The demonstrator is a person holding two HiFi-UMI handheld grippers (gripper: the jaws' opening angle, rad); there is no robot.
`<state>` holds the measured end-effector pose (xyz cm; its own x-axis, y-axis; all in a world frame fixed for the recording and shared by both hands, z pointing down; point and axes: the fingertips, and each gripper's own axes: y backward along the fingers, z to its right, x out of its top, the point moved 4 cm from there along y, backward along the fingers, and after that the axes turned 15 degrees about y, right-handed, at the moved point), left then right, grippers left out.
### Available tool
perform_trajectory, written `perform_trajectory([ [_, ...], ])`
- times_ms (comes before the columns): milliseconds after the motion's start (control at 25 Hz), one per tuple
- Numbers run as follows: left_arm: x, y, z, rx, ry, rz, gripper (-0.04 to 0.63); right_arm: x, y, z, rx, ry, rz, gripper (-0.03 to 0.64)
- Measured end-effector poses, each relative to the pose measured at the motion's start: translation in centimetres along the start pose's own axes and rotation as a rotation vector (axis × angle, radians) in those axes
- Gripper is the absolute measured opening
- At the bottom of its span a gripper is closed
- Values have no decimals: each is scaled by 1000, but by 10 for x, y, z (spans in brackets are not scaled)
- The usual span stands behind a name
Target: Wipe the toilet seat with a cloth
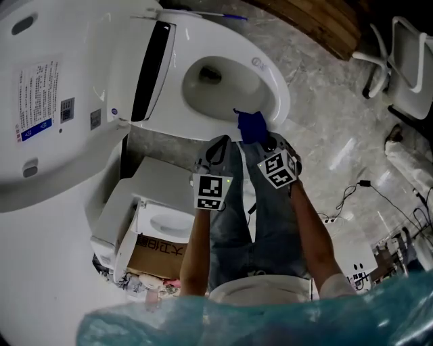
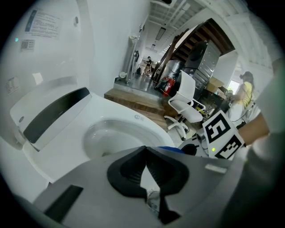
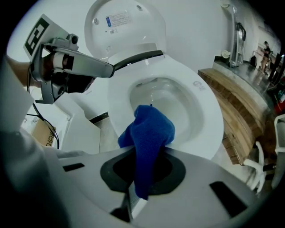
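Observation:
A white toilet stands with its lid [image 1: 47, 101] raised, and its seat rim [image 1: 276, 84] rings the open bowl. My right gripper [image 1: 256, 137] is shut on a blue cloth [image 1: 252, 126], which hangs over the near edge of the rim. In the right gripper view the blue cloth [image 3: 149, 131] bulges out of the right gripper [image 3: 149, 153] above the seat rim [image 3: 209, 118]. The left gripper [image 1: 218, 144] hovers just left of the cloth, near the rim. Seen in its own view, the left gripper [image 2: 145, 148] is shut with nothing in it.
A cardboard box [image 1: 157, 255] and white fixtures [image 1: 162, 181] sit on the floor left of the person's legs. A wooden platform [image 1: 318, 20] lies behind the toilet. A white office chair [image 1: 402, 61] and floor cables [image 1: 358, 189] are to the right.

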<state>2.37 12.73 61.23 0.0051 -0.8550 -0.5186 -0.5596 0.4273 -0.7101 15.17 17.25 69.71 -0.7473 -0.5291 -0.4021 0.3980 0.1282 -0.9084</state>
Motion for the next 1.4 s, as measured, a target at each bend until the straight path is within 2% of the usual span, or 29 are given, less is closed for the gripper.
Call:
perform_trajectory([
  [520,12,-26,32,-67,-67,-50,11,-24,14,33,-70,-69,-7,18],
  [1400,30,-53,57,-116,-103,-69,11,-37,26,100,-202,-148,-6,18],
])
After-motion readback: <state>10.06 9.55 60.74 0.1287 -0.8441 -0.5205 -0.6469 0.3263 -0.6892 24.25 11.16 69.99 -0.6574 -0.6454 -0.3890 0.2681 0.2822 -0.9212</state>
